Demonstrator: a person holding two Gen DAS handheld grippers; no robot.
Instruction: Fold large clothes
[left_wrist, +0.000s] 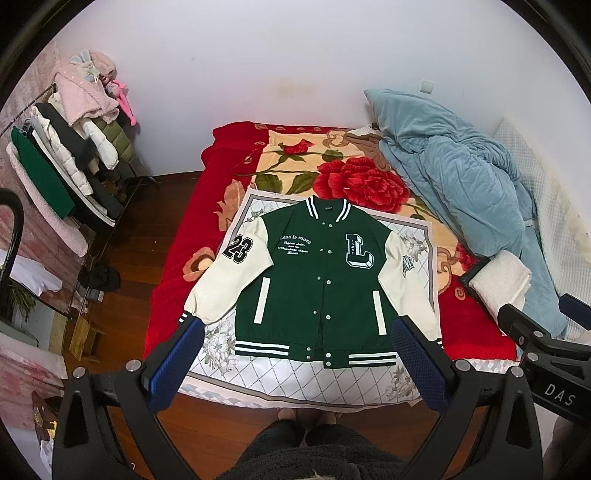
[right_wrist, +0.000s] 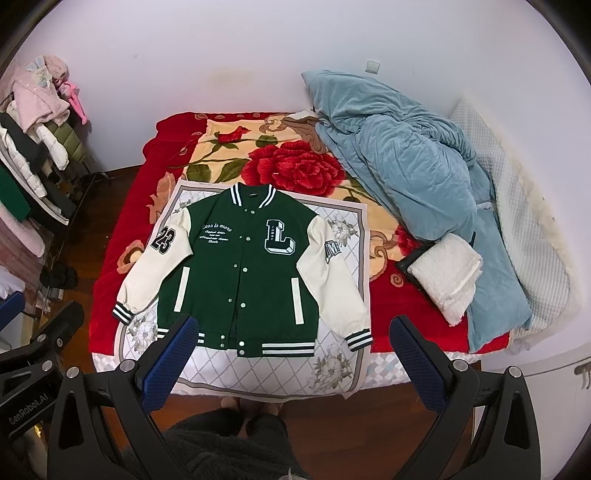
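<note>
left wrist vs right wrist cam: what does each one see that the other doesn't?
Left wrist only: the full clothes rack, a stool on the floor, and the right tongs at the frame's right edge.

Right wrist only: the sleeve cuff on the side nearer the white towel, hidden by a finger in the other view, and the left tongs at the left edge.

Both: the green varsity jacket lying flat, front up and snapped shut, on a floral cloth, the blue duvet, and each camera's own tongs open, holding nothing.
</note>
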